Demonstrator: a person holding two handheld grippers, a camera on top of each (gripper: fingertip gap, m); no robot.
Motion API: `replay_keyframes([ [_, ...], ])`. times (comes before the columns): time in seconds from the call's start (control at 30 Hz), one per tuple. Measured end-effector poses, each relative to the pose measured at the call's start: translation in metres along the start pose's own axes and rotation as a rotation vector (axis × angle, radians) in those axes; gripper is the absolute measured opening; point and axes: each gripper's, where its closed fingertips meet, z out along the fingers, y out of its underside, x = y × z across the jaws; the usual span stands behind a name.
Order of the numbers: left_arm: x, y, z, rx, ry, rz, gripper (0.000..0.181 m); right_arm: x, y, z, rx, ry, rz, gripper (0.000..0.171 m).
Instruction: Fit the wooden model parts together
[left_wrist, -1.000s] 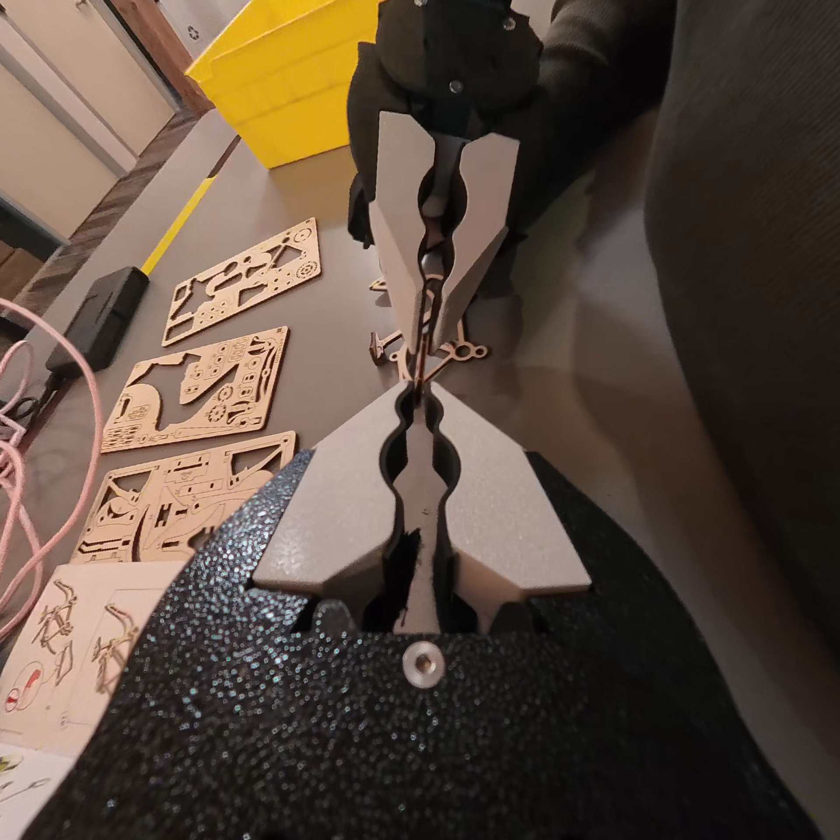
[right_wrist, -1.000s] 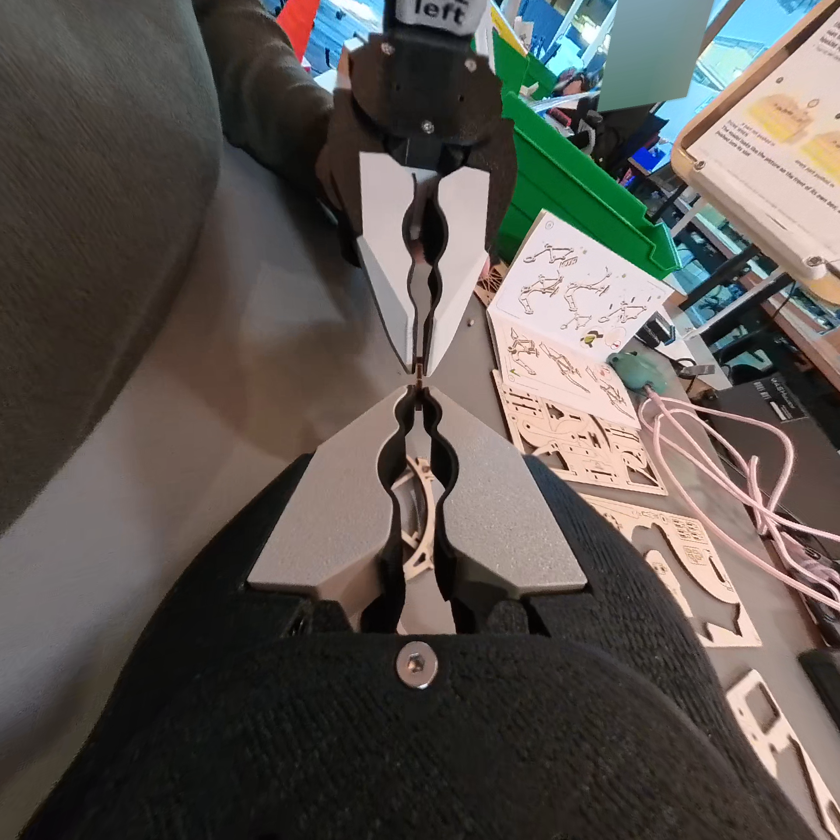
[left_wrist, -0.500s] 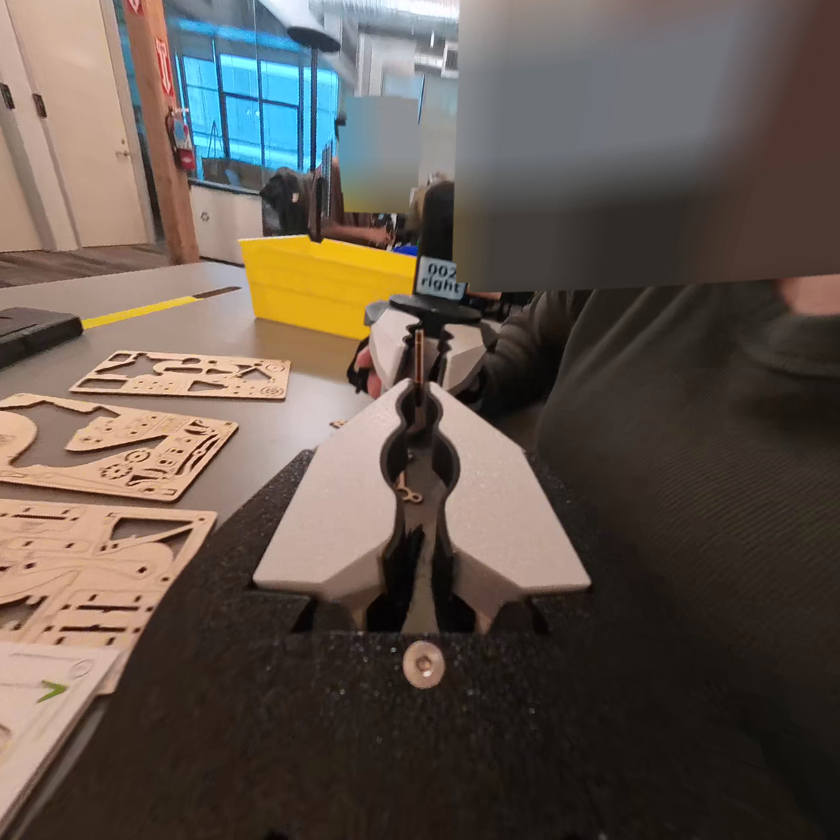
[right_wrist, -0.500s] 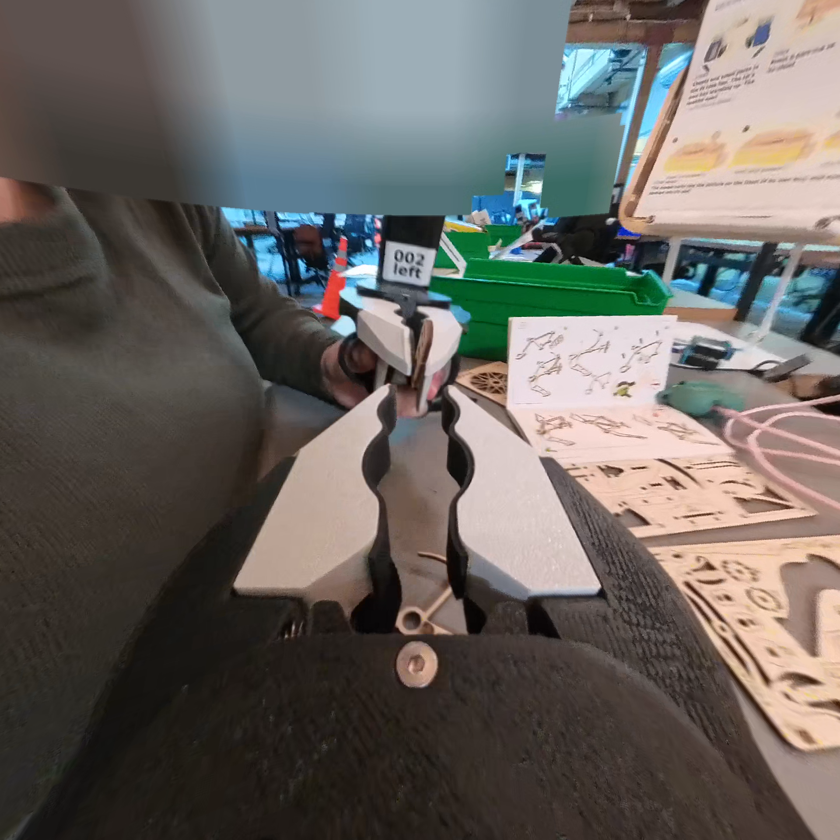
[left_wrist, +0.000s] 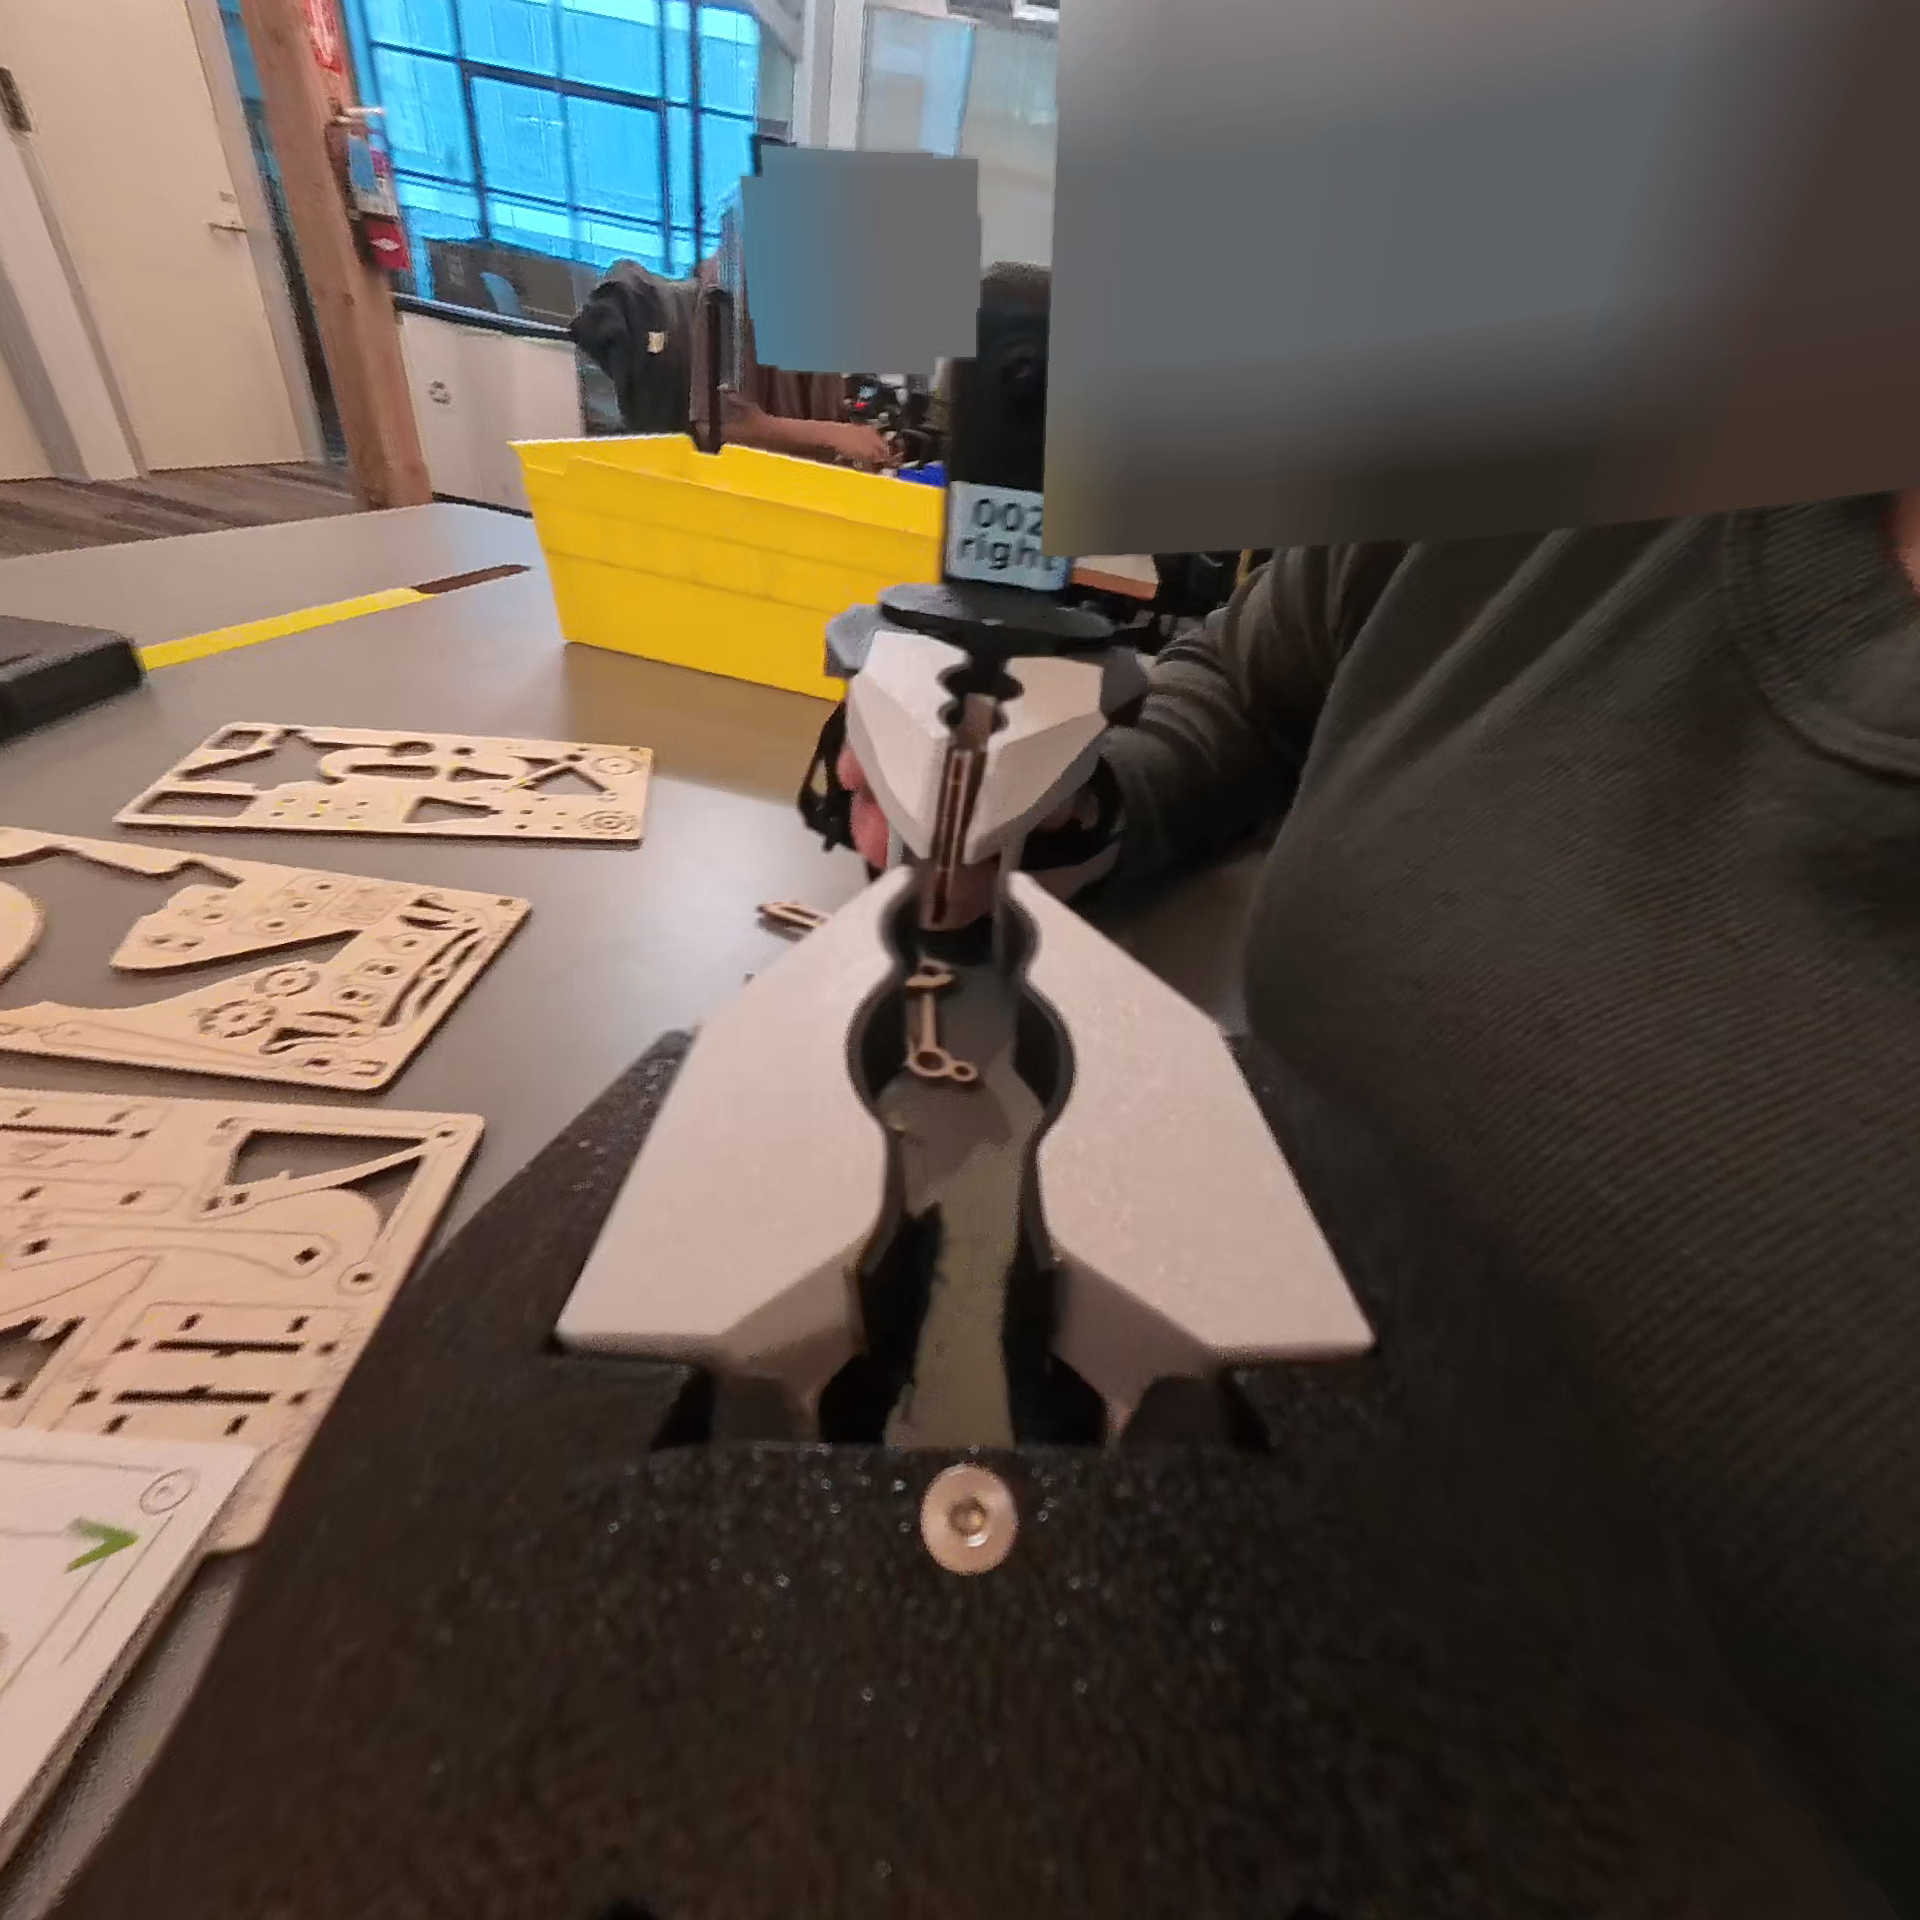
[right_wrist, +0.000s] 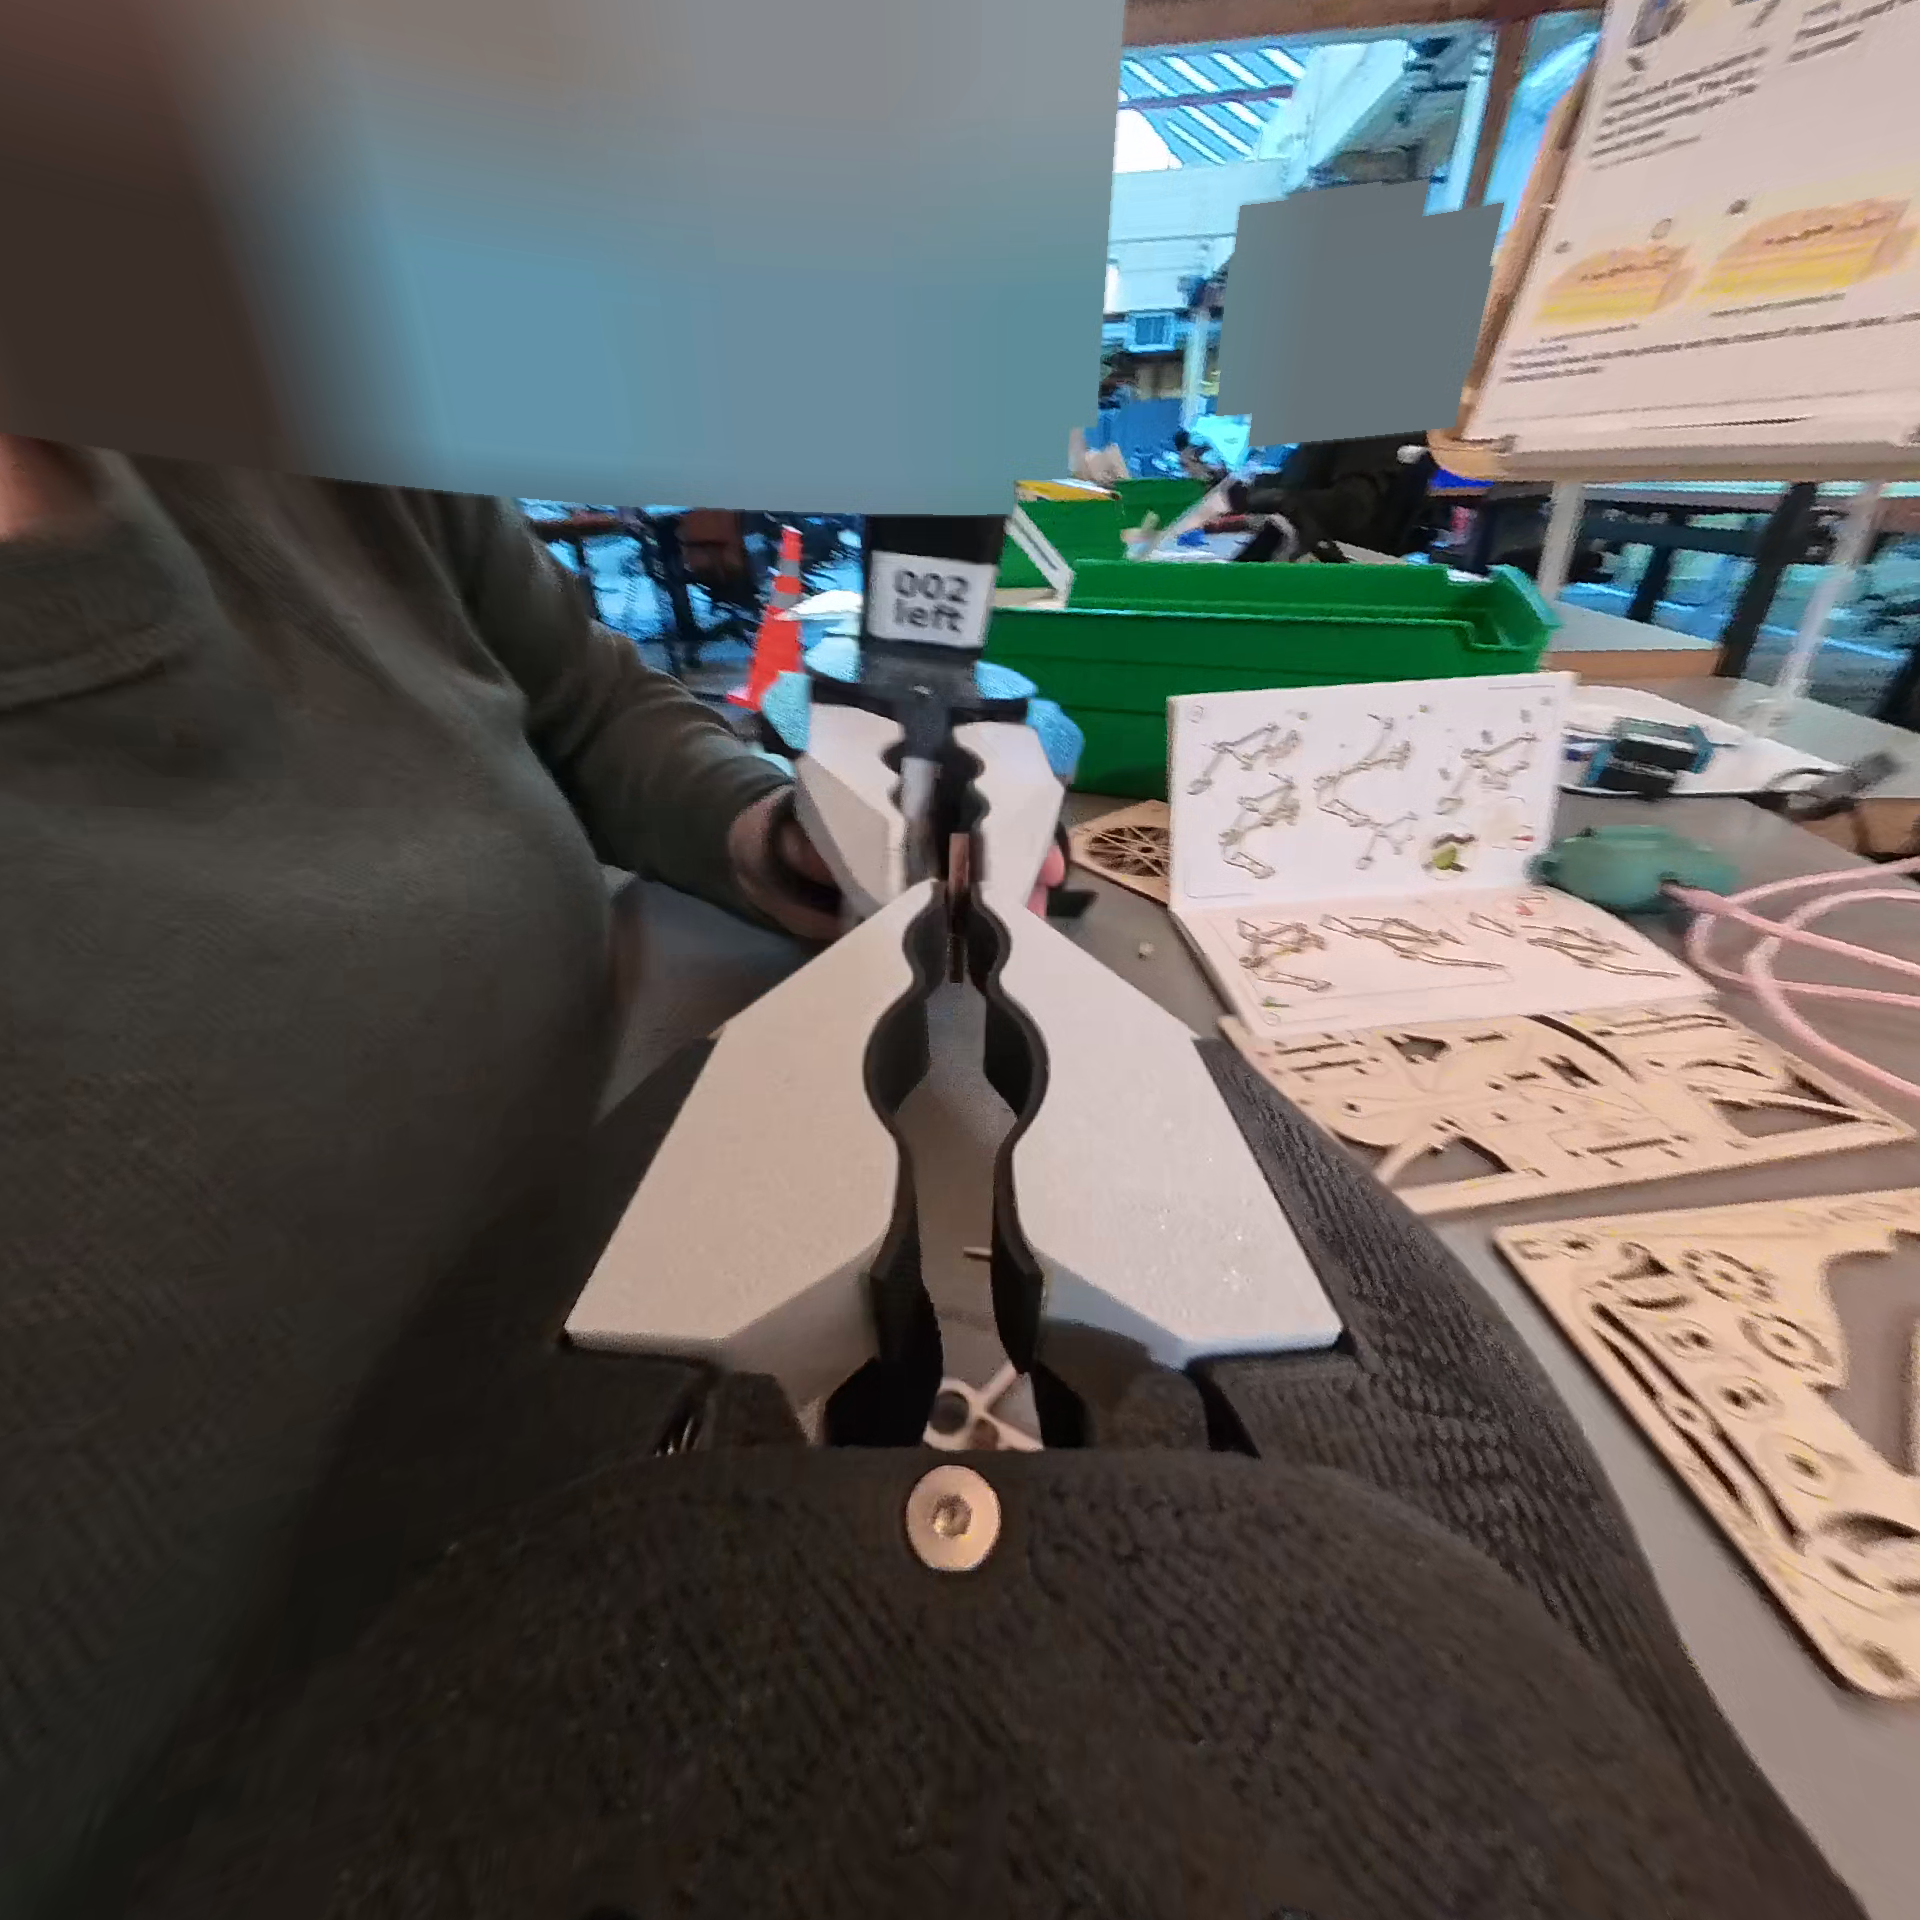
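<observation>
Left wrist view: wooden strip upright in right gripper, edge-on.

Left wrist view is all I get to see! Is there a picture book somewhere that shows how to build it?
Observer: Yes. An open instruction booklet stands beyond the left hand-held gripper, off to its side.
Operator: Are there more wooden bits over there?
Observer: A round spoked wooden part lies beside the booklet, in front of a green bin.
Operator: Who's grabbing the thing in the middle?
Observer: The wooden piece stands edge-on between the tips of the right hand-held gripper. I cannot tell whether they clamp it.
</observation>
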Motion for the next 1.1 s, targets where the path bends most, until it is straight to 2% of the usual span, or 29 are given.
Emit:
replay_keyframes([
  [0.03,-0.005,0.0,-0.001,-0.005,-0.038,0.016,0.022,0.004,0.002,-0.001,-0.023,0.03,-0.04,0.001],
  [0.1,-0.012,0.0,-0.003,-0.028,-0.101,0.077,0.03,0.012,0.008,-0.002,-0.081,0.092,-0.129,0.001],
  [0.2,-0.014,0.003,-0.004,-0.088,-0.175,0.254,0.025,0.015,0.016,-0.002,-0.175,0.145,-0.253,0.001],
  [0.3,-0.01,0.006,-0.003,-0.154,-0.218,0.465,0.018,0.024,0.025,-0.003,-0.32,0.233,-0.474,0.0],
  [0.4,-0.008,0.006,-0.002,-0.184,-0.259,0.604,0.024,0.025,0.038,-0.004,-0.446,0.254,-0.687,0.0],
  [0.47,-0.009,0.01,-0.002,-0.22,-0.272,0.64,0.023,0.022,0.044,-0.003,-0.483,0.24,-0.754,0.0],
  [0.63,-0.014,0.026,-0.001,-0.337,-0.267,0.69,0.011,0.019,0.046,-0.002,-0.478,0.212,-0.72,0.0],
  [0.8,-0.014,0.039,0.002,-0.388,-0.235,0.672,0.011,0.013,0.053,-0.001,-0.498,0.178,-0.729,0.0],
  [0.9,-0.013,0.04,0.002,-0.389,-0.222,0.659,0.001,0.01,0.057,0.0,-0.506,0.152,-0.722,0.0],
  [1.0,-0.012,0.041,0.003,-0.382,-0.21,0.637,0.0,0.008,0.058,0.0,-0.49,0.125,-0.672,0.0],
  [1.1,-0.007,0.033,0.004,-0.314,-0.175,0.554,0.0,0.01,0.053,-0.004,-0.431,0.103,-0.568,0.012],
])
